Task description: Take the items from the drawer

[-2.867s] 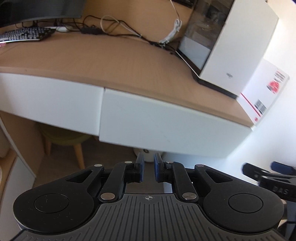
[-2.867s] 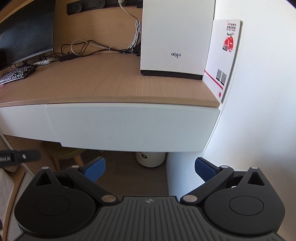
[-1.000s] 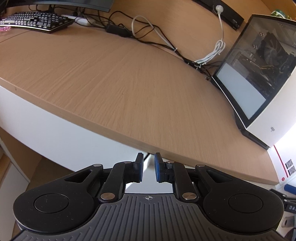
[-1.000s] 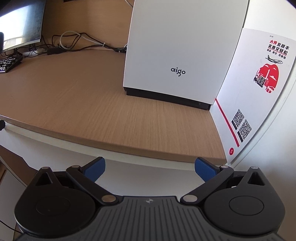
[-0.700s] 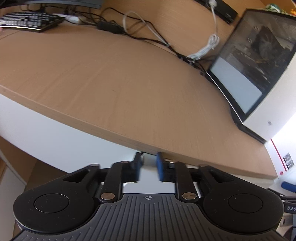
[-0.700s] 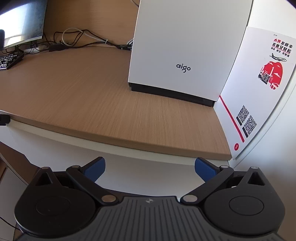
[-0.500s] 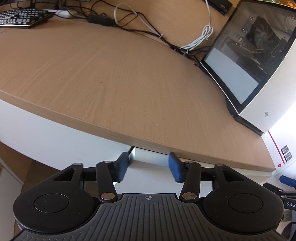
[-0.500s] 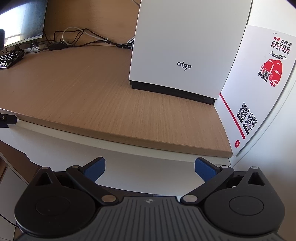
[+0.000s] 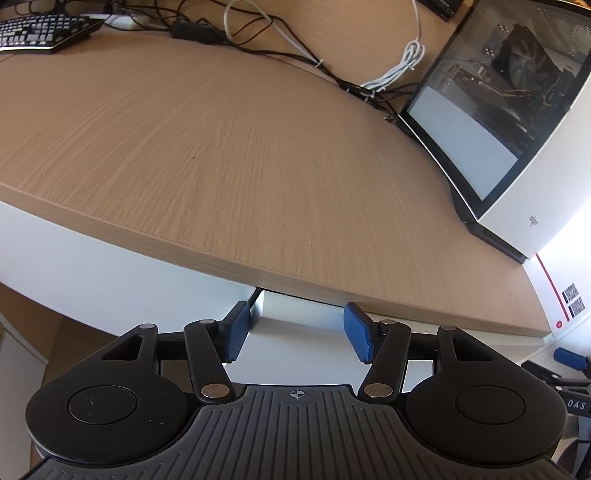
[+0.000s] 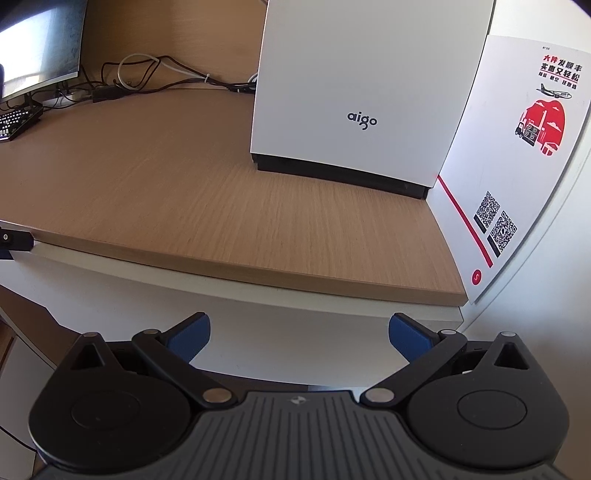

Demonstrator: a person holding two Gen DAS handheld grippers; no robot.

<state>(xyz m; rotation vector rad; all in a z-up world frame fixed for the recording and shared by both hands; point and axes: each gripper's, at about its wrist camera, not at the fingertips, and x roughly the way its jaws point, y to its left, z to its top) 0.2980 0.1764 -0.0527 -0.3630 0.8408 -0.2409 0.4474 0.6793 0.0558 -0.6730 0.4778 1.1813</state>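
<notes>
Overhanging desktop (image 9: 258, 177) above drawer (image 9: 306, 332); left gripper (image 9: 295, 332) spread.

I saw a wooden desk (image 9: 229, 155) with a light oak top and a white front below its near edge. On its far left lay a black keyboard (image 9: 40, 31), and behind it a monitor (image 10: 37, 44) stood at the back. A tangle of black and white cables (image 9: 280, 40) ran along the far edge. At the right end a white computer case (image 10: 354, 92) stood upright on the top, its glass side panel (image 9: 491, 92) facing left. Just right of it a white printed card (image 10: 517, 155) with red artwork leaned against the wall.
</notes>
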